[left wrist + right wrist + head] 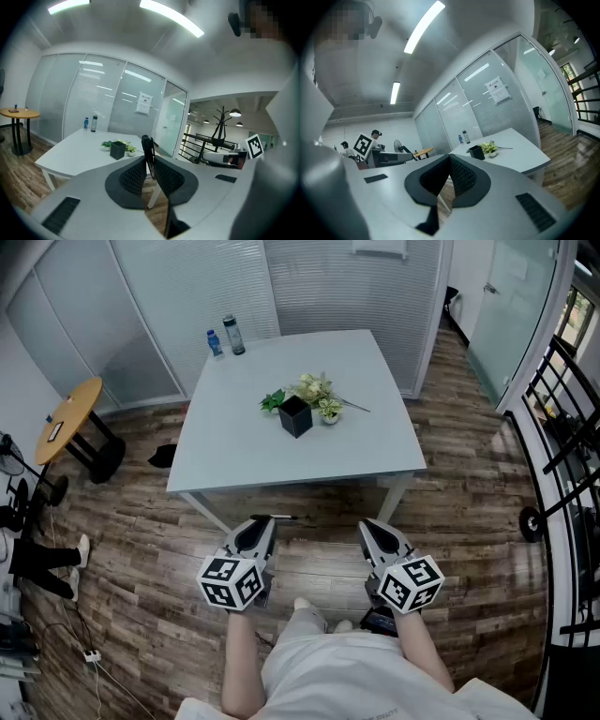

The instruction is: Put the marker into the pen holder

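Two claws are held low over the wooden floor (309, 563), short of the worktop's (234, 446) near edge. The left claw (149, 161) pinches the black marker (148, 152) between its ribbed pads, and the marker stands upright with its capped end poking past the tips. The right claw (449, 160) is pressed together with nothing in it.

The carry seems to be the step in hand: the marker is gripped but well apart from the black pen holder (294, 415), which sits near the middle of the worktop. The next move calls for stepping up to the near edge, reaching the left claw over the holder's open top, tipping the marker end-down and letting go.

A small plant with pale flowers (317, 392) sits just beside the holder on its far side, so an approach from the near edge looks cleaner. Two bottles (233, 335) stand at the far left corner, well clear. A round wooden side table (70, 414) stands off to the left and a dark railing (562, 427) to the right, neither in the path
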### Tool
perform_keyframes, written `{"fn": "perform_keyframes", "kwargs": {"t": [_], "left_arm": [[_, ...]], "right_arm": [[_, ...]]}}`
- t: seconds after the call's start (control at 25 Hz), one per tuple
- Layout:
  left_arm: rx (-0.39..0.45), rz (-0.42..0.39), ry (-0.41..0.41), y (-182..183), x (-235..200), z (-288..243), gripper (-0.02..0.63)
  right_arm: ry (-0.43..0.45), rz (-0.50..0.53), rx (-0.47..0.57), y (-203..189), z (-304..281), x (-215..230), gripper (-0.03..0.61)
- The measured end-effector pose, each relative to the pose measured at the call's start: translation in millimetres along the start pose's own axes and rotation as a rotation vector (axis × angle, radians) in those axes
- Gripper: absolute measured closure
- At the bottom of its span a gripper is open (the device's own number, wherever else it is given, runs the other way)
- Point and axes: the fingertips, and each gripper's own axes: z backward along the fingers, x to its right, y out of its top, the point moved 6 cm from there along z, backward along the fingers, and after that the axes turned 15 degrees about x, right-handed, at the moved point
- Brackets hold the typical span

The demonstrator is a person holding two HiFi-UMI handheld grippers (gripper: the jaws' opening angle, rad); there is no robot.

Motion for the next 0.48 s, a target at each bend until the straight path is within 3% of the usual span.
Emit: {"fn": "perform_keyframes", "kwargs": {"t": [0.48], "left_arm": [[0.007,0.002,0.000,3,16,22,0.562]], "right_arm": [[0.005,-0.005,-0.002,6,21,-11,0.563]]}}
